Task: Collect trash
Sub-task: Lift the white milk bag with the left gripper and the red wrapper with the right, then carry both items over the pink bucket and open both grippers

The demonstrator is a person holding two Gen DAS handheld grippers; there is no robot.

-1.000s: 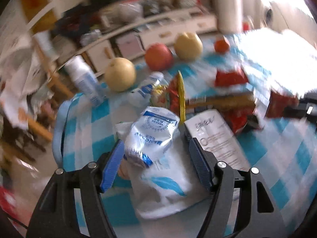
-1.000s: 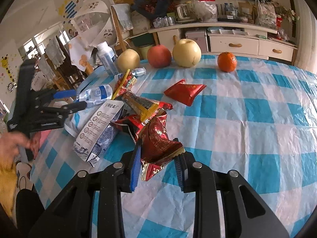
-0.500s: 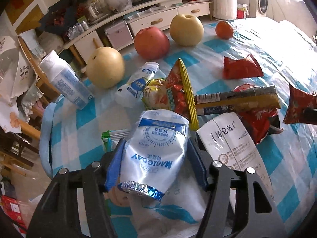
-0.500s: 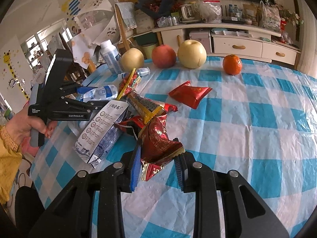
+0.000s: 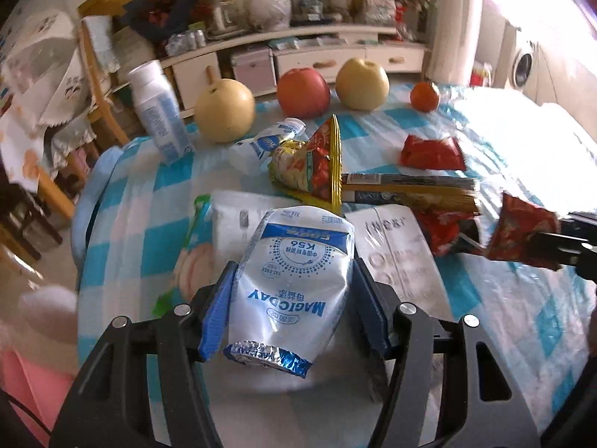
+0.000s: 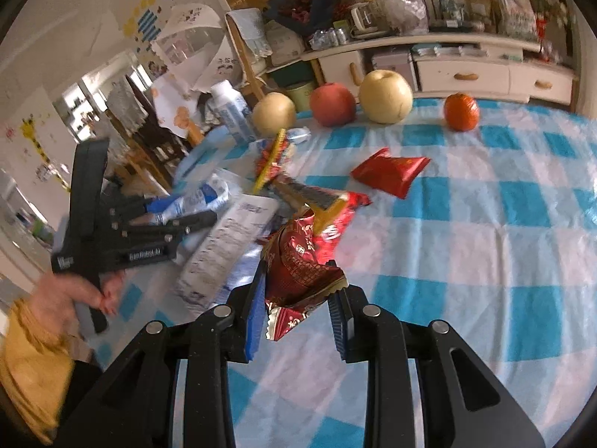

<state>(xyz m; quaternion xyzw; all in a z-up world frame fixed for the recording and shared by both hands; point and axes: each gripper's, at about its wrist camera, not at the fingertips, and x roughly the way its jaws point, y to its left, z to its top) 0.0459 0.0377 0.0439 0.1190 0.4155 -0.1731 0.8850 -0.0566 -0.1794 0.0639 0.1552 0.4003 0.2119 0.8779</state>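
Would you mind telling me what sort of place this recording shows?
Most likely a lived-in family home: a checked tablecloth with fruit, a cluttered white sideboard, and children's drawings on the wall.

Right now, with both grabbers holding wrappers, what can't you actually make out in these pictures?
- Left wrist view: the table under the white pouch is hidden by the pouch and the left gripper.
- Left wrist view: the right gripper is cut off by the edge.
- Right wrist view: the red wrapper print is too blurred to read.
- No bin shows.
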